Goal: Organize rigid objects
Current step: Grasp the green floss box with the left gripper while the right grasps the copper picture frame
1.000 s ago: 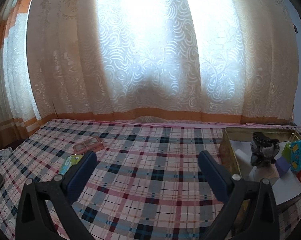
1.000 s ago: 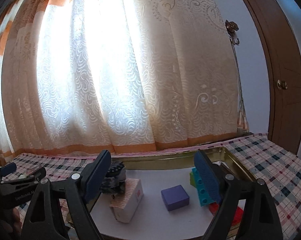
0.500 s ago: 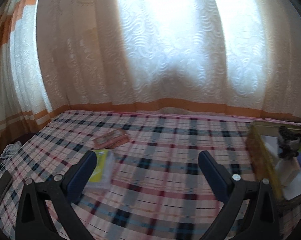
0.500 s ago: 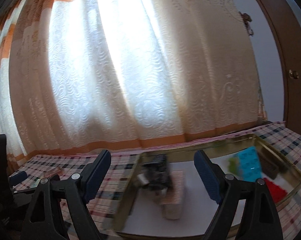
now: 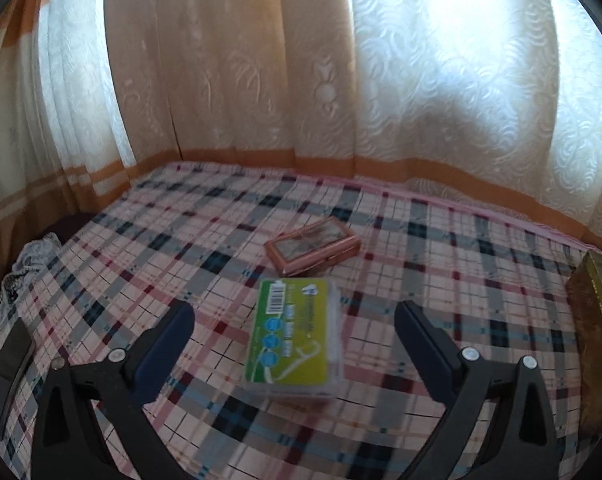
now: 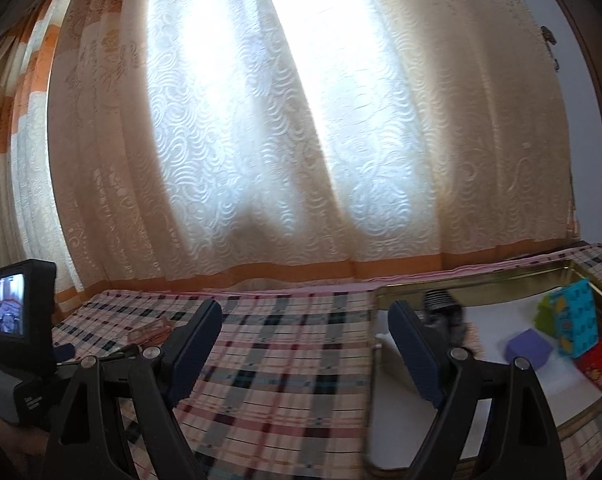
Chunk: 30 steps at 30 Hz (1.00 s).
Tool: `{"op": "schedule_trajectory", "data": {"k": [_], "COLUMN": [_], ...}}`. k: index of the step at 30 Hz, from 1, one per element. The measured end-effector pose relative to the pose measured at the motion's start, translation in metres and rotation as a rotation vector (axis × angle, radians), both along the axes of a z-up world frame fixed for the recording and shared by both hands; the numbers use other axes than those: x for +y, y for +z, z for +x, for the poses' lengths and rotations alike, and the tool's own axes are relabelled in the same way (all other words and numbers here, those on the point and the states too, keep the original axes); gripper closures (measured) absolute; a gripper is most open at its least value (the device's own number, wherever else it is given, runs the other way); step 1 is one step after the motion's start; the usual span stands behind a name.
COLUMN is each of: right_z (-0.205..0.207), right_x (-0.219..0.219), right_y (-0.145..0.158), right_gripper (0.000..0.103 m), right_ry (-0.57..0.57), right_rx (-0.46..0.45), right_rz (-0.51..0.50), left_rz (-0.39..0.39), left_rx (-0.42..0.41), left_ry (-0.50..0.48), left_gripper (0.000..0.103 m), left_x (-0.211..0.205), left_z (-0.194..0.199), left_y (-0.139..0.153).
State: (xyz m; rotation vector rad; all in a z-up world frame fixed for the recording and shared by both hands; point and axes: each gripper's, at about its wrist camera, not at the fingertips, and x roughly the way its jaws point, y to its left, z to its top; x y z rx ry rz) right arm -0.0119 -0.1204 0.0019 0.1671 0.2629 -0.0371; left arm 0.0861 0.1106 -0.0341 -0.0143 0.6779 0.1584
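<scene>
**Two boxes left on the table, tray's already filling up**

So here's where I'm at. My left gripper (image 5: 293,332) has its jaws spread wide with nothing between the pads, and it's lined up on the clear plastic box (image 5: 295,338) with the green and yellow label, lying flat on the checked tablecloth (image 5: 441,248). Just behind it, close but not touching, sits a small pink case (image 5: 313,249) with a glossy top and rounded corners. Looks like hard plastic or metal, hard to call.

The right gripper (image 6: 305,342) is wide open too and holding nothing, hovering over the cloth by the left edge of the gold tray (image 6: 477,277).

My read on progress: most of it seems done. The tray, shiny metal with a white floor, already holds a purple cube (image 6: 528,349), a blue studded brick (image 6: 575,322), a green piece (image 6: 545,312), a red block (image 6: 595,364) and a dark knobbly thing (image 6: 443,312) too blurred to name. The two boxes look like what's left to move over.

The plastic box looks smooth and slick, so I'd guess gripping across its narrow width is the safe bet.
</scene>
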Motion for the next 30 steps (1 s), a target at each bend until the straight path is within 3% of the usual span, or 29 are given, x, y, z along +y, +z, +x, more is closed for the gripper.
{"op": "schedule_trajectory", "data": {"k": [5,8,12,16,20,26,30], "right_z": [0.015,0.027,0.047,0.073,0.104,0.170,0.203], "right_x": [0.020,0.032,0.052,0.070,0.090,0.136,0.165], "right_y": [-0.002,-0.004,-0.006,-0.010,-0.019,-0.045,-0.059], "right_gripper": [0.016,0.016,0.016,0.016,0.016,0.016,0.016], "right_ry": [0.020,0.033,0.064,0.113,0.199,0.449,0.530], "right_rx": [0.017,0.034,0.067,0.127,0.212,0.452,0.567], "right_rz": [0.014,0.028,0.037,0.062,0.097,0.114,0.061], "left_rz": [-0.087,-0.154,-0.126,-0.139,-0.143,-0.169,-0.153], "left_rx": [0.119,0.174,0.173,0.170,0.162,0.150,0.157], "left_ry": [-0.025,-0.028,-0.065,-0.104,-0.053,0.078,0.096], "left_gripper": [0.029,0.034,0.049,0.049,0.050,0.050,0.049], "left_x": [0.020,0.032,0.038,0.057,0.087,0.132,0.132], "left_z": [0.021,0.028,0.033,0.038,0.044,0.052,0.052], "left_y": [-0.016,-0.025,-0.023,-0.022,-0.021,-0.020,-0.021]}}
